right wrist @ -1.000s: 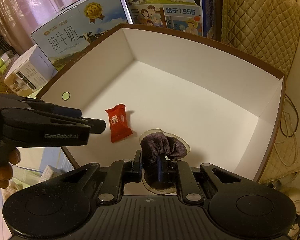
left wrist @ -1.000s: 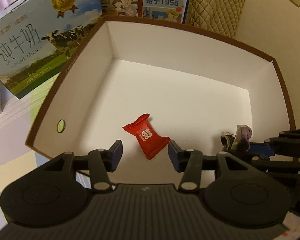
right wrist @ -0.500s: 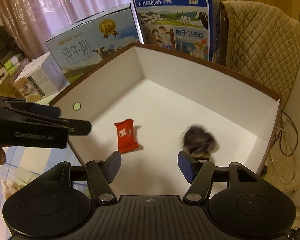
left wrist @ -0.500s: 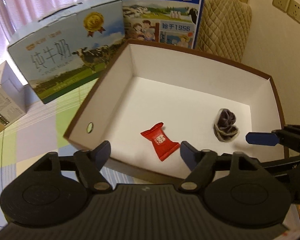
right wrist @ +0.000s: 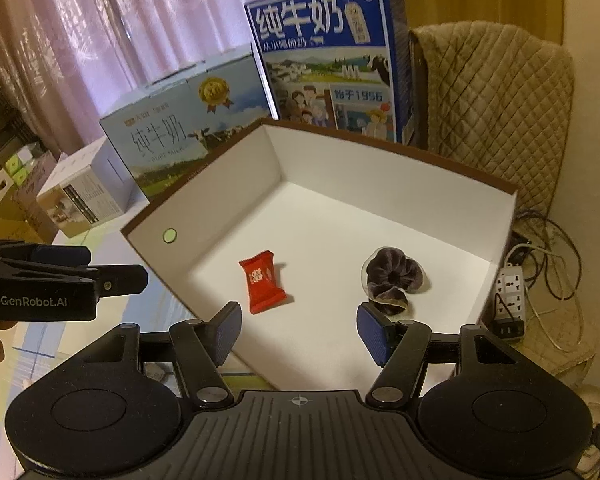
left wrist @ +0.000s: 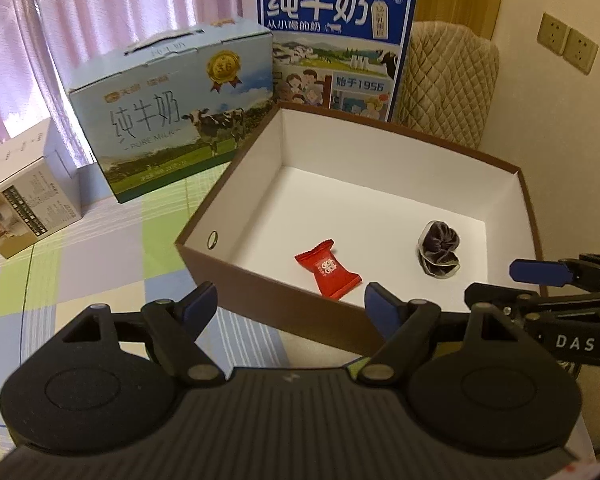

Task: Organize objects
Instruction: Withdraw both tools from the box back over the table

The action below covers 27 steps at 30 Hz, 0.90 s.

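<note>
Box: brown, white inside; holds candy and scrunchie, apart.
Behind box: milk cartons.
Left gripper: jaws just opening, empty.
Right gripper: spread, empty.

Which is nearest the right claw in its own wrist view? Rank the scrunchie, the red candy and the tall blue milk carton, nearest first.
From the right claw:
1. Scrunchie, box floor, right.
2. Red candy, box floor, left; nearly level with the scrunchie, too close to call.
3. Tall blue milk carton, behind the box.

box's near wall hides behind left gripper body, right gripper cut off at right edge, small carton print too small to read.
</note>
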Each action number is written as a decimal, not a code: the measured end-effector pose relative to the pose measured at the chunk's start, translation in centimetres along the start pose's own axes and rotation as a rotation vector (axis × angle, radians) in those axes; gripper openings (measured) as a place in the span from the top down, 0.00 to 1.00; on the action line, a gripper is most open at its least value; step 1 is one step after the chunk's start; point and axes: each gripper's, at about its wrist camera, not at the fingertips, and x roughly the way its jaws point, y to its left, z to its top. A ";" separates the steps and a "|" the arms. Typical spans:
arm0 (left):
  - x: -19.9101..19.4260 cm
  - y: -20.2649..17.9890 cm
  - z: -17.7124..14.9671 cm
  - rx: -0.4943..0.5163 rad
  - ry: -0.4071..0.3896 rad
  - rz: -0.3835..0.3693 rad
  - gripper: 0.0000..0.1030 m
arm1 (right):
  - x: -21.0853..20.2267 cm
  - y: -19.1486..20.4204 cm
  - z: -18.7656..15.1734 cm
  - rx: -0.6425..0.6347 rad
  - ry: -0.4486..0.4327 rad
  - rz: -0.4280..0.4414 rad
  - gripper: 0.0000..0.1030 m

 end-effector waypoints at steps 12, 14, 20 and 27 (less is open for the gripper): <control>-7.3 3.4 -4.5 0.009 -0.069 -0.038 0.24 | -6.6 4.8 -4.1 0.058 -0.081 -0.068 0.40; -8.5 4.4 -5.6 0.001 -0.074 -0.042 0.24 | -7.5 5.8 -5.1 0.067 -0.086 -0.071 0.40; -12.0 7.2 -8.8 -0.018 -0.099 -0.036 0.24 | -9.8 8.6 -7.6 0.092 -0.113 -0.068 0.40; -15.3 10.2 -12.6 -0.031 -0.120 -0.021 0.24 | -11.6 11.5 -10.1 0.093 -0.132 -0.043 0.40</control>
